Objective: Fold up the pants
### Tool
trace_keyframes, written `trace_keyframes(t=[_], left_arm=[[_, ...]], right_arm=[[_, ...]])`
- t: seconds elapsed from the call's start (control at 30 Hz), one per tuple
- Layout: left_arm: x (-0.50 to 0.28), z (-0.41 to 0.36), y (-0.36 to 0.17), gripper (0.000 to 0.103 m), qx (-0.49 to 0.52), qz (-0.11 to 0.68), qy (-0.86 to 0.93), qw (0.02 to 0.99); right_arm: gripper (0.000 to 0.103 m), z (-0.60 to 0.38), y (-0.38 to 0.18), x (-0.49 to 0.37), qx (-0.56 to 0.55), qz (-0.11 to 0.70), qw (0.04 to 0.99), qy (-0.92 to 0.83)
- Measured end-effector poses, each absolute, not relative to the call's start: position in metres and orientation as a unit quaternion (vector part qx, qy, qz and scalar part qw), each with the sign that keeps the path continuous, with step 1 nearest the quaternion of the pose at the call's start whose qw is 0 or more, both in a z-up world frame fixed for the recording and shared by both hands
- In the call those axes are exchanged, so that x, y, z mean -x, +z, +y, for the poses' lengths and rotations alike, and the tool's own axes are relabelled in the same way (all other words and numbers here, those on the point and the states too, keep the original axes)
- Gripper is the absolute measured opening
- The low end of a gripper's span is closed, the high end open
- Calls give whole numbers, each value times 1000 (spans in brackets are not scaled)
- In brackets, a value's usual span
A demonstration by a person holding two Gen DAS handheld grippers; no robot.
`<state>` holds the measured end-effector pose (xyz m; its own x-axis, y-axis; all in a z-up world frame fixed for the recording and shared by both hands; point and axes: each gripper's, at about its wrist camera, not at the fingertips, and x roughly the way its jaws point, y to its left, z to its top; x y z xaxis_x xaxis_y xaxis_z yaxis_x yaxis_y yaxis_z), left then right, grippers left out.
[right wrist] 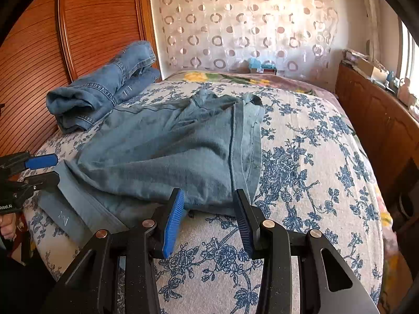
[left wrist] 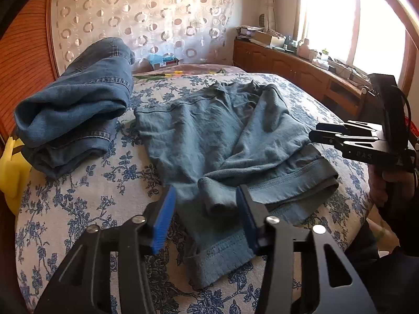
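Grey-blue pants lie crumpled on the floral bedspread; they also show in the right wrist view. My left gripper is open, its blue pads either side of a raised fold near the leg hems, just above the cloth. My right gripper is open over the near edge of the pants, empty. In the left wrist view the right gripper hovers at the pants' right edge. In the right wrist view the left gripper shows at the far left by the hems.
Folded blue jeans lie at the back left against the wooden headboard. A wooden cabinet with clutter runs along the right under a bright window. A yellow object sits at the left edge.
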<state>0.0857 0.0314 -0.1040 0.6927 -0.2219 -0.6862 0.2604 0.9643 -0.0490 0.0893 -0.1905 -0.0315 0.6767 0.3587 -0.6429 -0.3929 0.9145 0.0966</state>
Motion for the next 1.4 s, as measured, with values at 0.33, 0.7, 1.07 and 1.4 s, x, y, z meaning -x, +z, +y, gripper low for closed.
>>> trace_keyframes(t=[0.33,0.7,1.07,1.4], left_arm=[[-94,23,-102,38,-41,368,-136,919],[-98,27,-115,37,-47,388,-126,912],[-88,14,-111,27,-69,378,-145,912],[-84,13,-103,11,-65,367,-148,916]], right_arm=[[41,-207,-39,-98,-1,359,914,188],[41,-196,-43,-103,25,365,914,175],[6,-196,-48,-103,28,361,916,172],[3,-206,-45,-100,10,347,922,172]])
